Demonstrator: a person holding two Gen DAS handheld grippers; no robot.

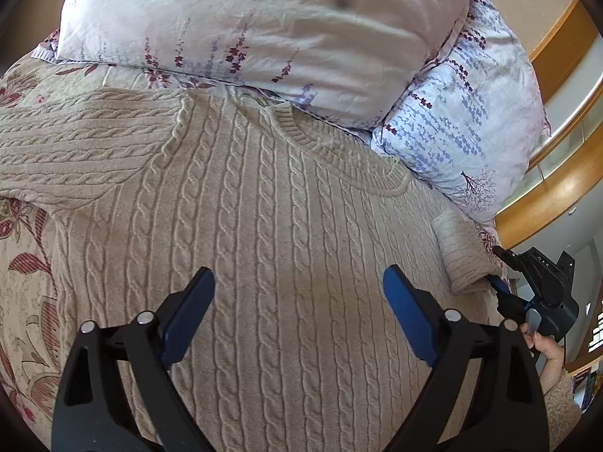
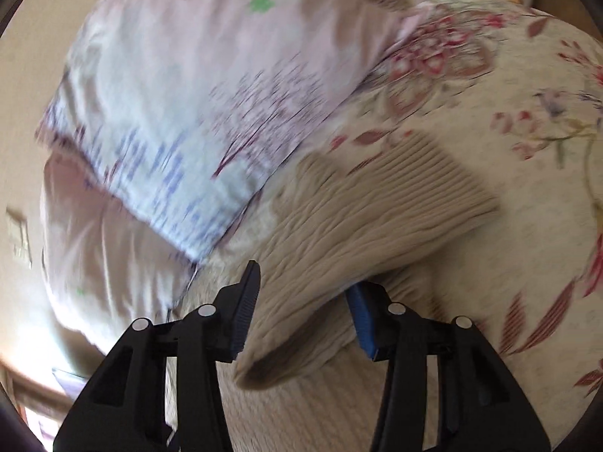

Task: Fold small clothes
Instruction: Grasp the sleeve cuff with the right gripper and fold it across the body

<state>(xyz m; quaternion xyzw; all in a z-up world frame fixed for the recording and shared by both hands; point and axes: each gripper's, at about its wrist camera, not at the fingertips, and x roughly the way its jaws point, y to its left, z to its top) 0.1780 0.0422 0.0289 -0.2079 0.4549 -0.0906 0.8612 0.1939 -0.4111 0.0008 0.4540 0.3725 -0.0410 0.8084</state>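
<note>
Sleeve fold underway: right claw grips the sweater sleeve at lower center; left claw hangs apart above. Next, lay the sleeve across the body.

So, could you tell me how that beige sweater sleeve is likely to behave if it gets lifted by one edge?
The sleeve will probably flop: it already bends in a soft curve between the right gripper fingers. The thick cable knit of the sweater suggests some weight, so it may sag. Its ribbed texture should resist slipping.
</note>
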